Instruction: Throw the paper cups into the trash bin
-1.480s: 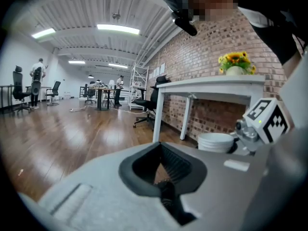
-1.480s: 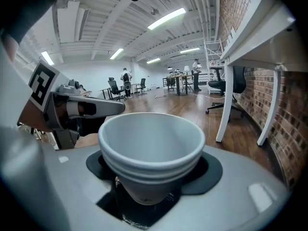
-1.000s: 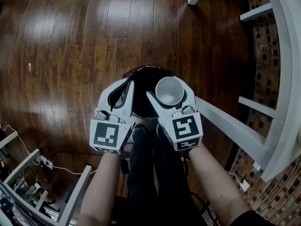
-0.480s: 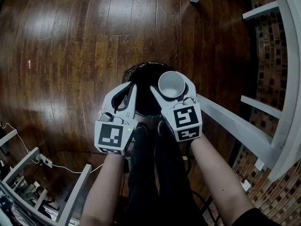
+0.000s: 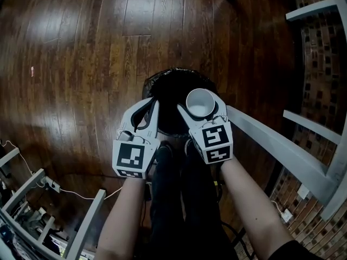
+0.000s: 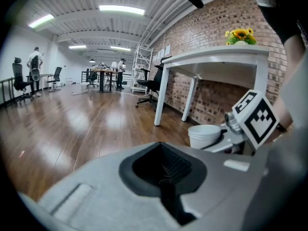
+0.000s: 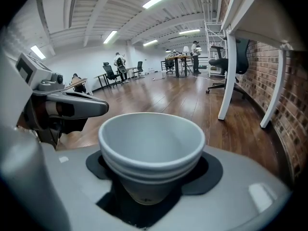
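A black-lined trash bin (image 5: 172,86) stands on the wood floor just ahead of the person's feet. My right gripper (image 5: 200,105) is shut on a stack of white paper cups (image 5: 199,102), held upright with the mouth facing up, above the bin's right half. In the right gripper view the cups (image 7: 151,148) fill the space between the jaws, two rims nested. My left gripper (image 5: 146,104) hangs beside it over the bin's left edge, its jaws shut together with nothing in them. From the left gripper view the cups (image 6: 205,134) show to the right.
A white table frame (image 5: 282,150) slants along the right, in front of a brick wall (image 5: 312,64). A white rack (image 5: 32,199) and cables lie at the lower left. The person's dark-clad legs (image 5: 179,199) stand behind the bin. People and office chairs are far across the room.
Both grippers have sunk lower toward the bin's mouth, the right one still carrying the cups. The jaws look unchanged.
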